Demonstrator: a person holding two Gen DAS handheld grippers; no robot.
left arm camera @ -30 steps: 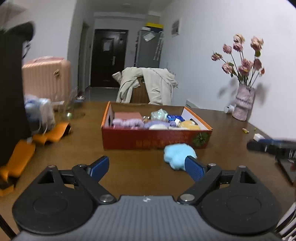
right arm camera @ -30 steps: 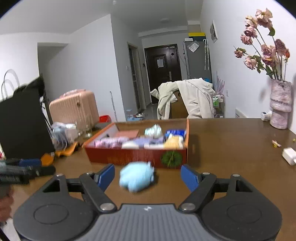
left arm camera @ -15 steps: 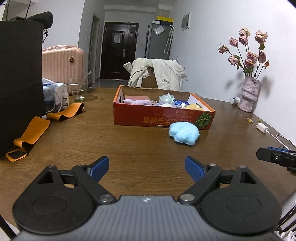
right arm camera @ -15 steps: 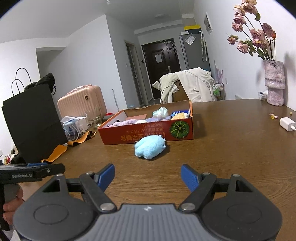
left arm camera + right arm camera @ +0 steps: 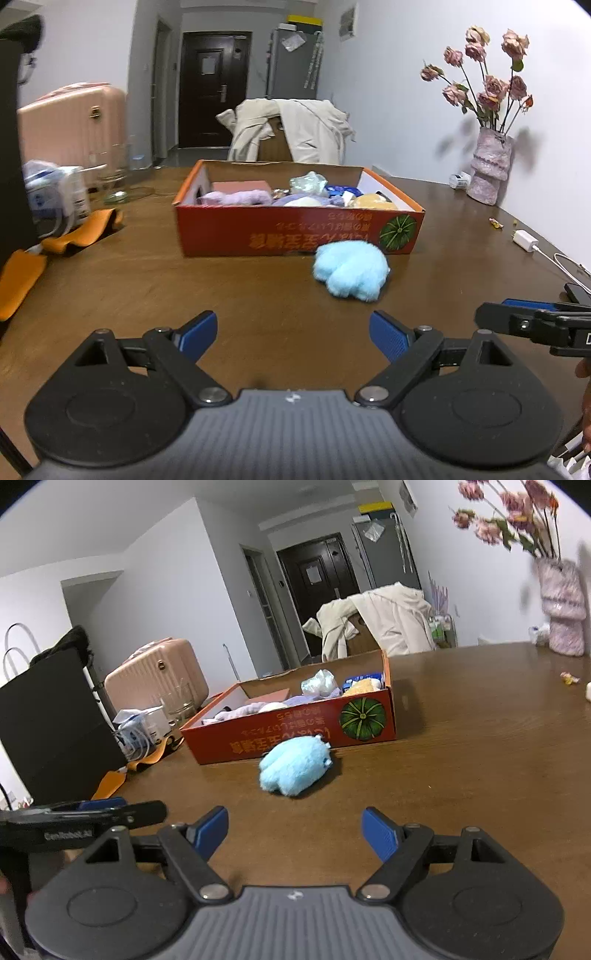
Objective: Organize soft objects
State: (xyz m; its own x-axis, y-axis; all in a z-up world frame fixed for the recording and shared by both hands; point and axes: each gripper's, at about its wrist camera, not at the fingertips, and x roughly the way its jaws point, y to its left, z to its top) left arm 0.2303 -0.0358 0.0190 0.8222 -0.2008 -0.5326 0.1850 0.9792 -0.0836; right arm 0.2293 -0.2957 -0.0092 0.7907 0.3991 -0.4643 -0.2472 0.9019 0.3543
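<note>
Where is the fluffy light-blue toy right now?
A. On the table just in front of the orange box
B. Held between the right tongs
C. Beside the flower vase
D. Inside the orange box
A: the light-blue toy lies on the table before the orange box, both tongs empty.

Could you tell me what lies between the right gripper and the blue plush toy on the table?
Nothing: in the right wrist view, only bare brown table lies between the open right gripper and the blue plush toy, which lies in front of the red box.

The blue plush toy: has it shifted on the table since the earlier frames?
No. The blue plush toy lies against the red box, below its pumpkin picture, as before.
</note>
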